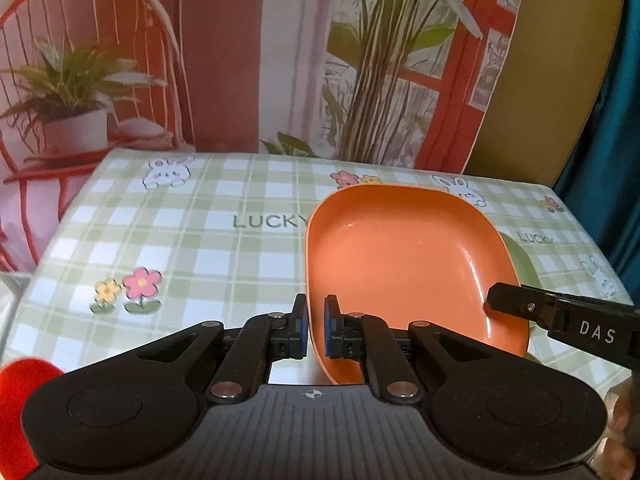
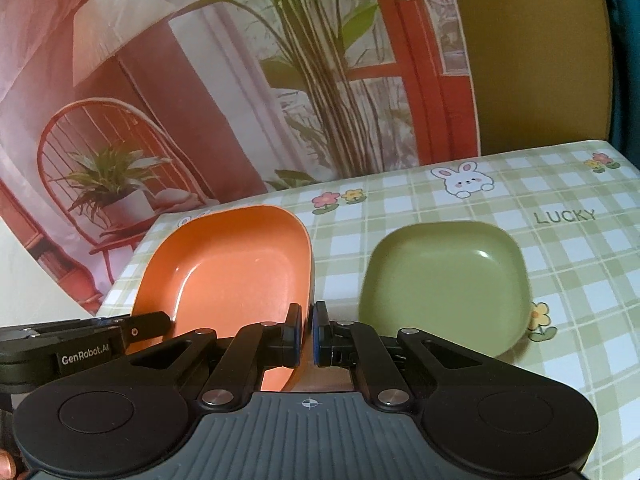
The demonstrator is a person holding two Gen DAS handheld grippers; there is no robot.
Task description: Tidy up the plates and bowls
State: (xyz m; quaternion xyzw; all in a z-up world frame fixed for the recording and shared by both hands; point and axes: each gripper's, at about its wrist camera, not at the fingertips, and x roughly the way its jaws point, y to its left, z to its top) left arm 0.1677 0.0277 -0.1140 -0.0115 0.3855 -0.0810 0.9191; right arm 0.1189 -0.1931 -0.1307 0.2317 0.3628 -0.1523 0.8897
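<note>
An orange square plate (image 1: 404, 264) is held tilted above the checked tablecloth. My left gripper (image 1: 316, 328) is shut on its left rim. My right gripper (image 2: 307, 330) is shut on its right rim (image 2: 306, 280); its finger also shows in the left wrist view (image 1: 516, 304). The orange plate fills the left of the right wrist view (image 2: 228, 264). A green square plate (image 2: 444, 276) lies on the table to the right of the orange one. Only a sliver of the green plate (image 1: 520, 260) shows behind the orange plate in the left wrist view.
The table (image 1: 180, 248) has a green checked cloth with rabbits, flowers and the word LUCKY. A printed backdrop (image 1: 240, 60) with a chair and plants hangs behind the table's far edge. A red object (image 1: 16, 392) sits at the lower left.
</note>
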